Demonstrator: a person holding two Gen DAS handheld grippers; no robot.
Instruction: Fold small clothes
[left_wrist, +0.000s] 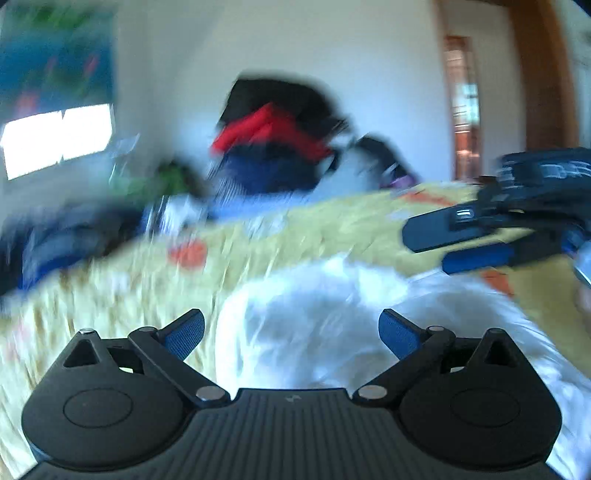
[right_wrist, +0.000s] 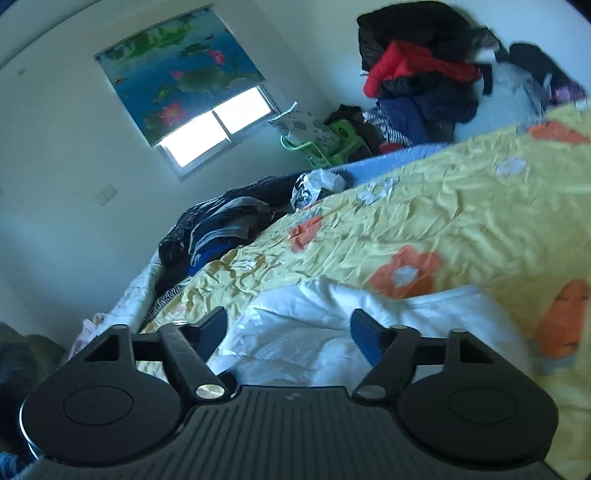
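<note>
A small white garment (left_wrist: 332, 317) lies crumpled on the yellow flowered bedspread (left_wrist: 332, 229). My left gripper (left_wrist: 291, 332) is open just above its near part, holding nothing; this view is motion-blurred. My right gripper shows in the left wrist view (left_wrist: 432, 247) at the right, over the garment's far edge, its fingers a little apart. In the right wrist view the white garment (right_wrist: 295, 332) lies under my right gripper (right_wrist: 288, 328), which is open and empty, on the bedspread (right_wrist: 443, 206).
A pile of red, black and navy clothes (right_wrist: 417, 74) lies at the bed's far end by the wall. Dark clothes (right_wrist: 221, 225) and a plastic bag (right_wrist: 314, 184) lie on the bed's left side. A window with a flowered blind (right_wrist: 184, 85) is on the wall.
</note>
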